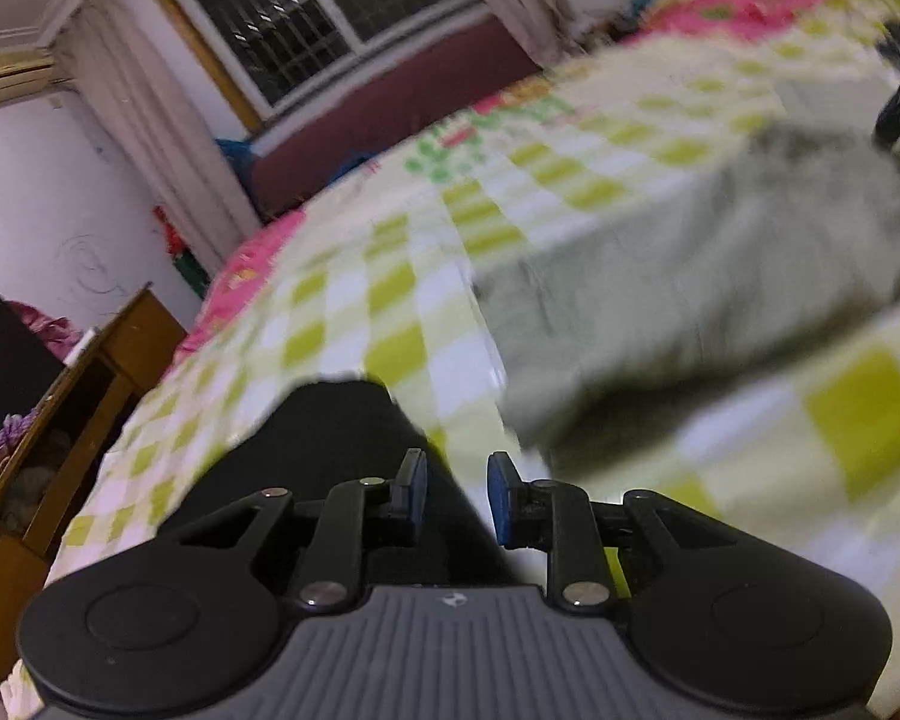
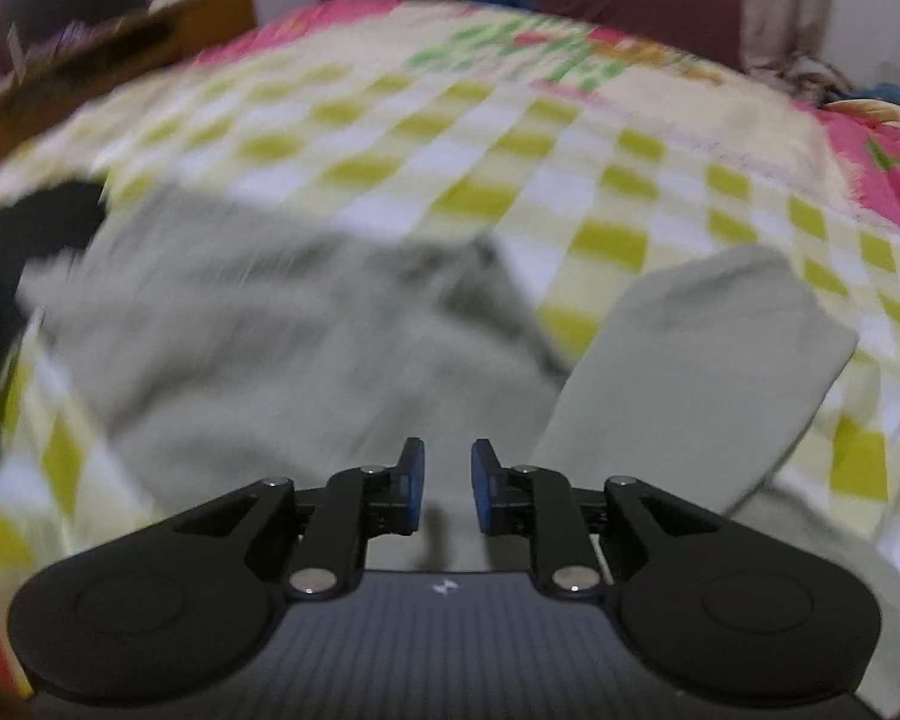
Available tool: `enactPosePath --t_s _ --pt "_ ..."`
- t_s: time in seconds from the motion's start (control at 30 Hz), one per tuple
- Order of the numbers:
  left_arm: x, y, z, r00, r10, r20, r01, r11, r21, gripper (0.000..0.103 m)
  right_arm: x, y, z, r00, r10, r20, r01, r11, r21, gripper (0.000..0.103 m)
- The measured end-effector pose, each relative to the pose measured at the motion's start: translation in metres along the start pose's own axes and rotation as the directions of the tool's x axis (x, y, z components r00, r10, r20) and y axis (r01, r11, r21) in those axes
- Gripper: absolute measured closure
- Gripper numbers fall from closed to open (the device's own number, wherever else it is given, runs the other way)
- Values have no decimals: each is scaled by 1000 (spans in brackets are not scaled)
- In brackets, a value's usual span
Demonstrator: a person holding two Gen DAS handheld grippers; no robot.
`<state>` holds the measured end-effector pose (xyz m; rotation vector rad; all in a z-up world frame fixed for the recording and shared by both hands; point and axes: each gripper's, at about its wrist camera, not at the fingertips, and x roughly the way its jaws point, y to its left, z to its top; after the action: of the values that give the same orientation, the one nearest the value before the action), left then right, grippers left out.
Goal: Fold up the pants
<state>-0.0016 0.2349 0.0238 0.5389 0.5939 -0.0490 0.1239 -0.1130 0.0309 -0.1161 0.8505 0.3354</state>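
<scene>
Plainly, no readable writing shows anywhere; only a small pale emblem sits on each gripper's ribbed grey body. The bed cover (image 2: 594, 192), checked in lime green and white with a pink floral border, fills both views. Behind it stand a barred window (image 1: 324, 18) with pale curtains (image 1: 150, 138), a maroon panel beneath, and a wooden cabinet (image 1: 90, 396) at the left. The grey-green pants (image 2: 306, 348) lie spread on the cover, one folded leg end off to the right. The left gripper (image 1: 456, 495) and right gripper (image 2: 447, 489) both hang released, blue pads apart, grasping nothing
</scene>
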Motion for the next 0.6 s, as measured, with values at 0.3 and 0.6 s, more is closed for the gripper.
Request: enactPosePath --t_s 0.3,0.6 --pt "28 -59 67 971 -185 155 187 982 1 55 81 -19 44 999 42 8 -42 996 83 77" --pt "106 -87 70 978 -202 58 202 979 6 45 124 -72 70 999 28 -28 -18 944 329 102"
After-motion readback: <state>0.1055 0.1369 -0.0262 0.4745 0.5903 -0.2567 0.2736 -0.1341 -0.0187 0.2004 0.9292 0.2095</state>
